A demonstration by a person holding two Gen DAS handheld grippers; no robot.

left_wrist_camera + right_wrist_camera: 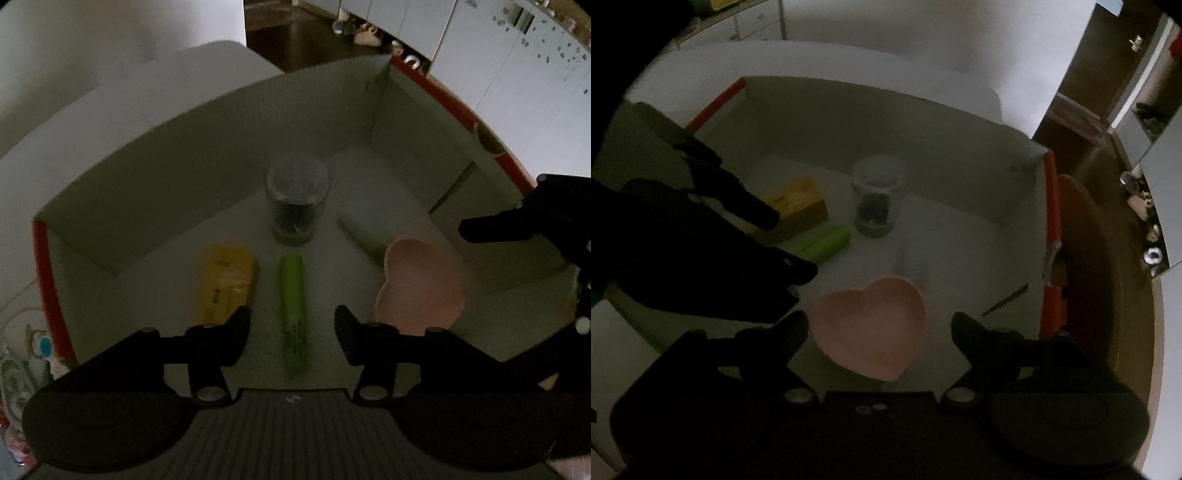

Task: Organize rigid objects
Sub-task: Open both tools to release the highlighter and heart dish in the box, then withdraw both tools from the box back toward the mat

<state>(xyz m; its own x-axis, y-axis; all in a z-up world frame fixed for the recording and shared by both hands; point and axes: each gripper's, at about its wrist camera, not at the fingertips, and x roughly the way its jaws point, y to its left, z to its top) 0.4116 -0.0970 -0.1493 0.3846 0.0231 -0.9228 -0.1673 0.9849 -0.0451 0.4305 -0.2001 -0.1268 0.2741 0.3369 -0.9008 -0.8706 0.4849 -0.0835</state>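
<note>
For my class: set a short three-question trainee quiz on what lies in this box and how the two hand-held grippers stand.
1. True or false: the green marker lies between the open fingers of the left hand-held gripper, untouched.
2. Which thing lies between the fingers of the right hand-held gripper? A) yellow box B) pink heart dish C) jar
3. Fill in: the jar stands ____ inside the white box.

Key: 1 true; 2 B; 3 upright.
</note>
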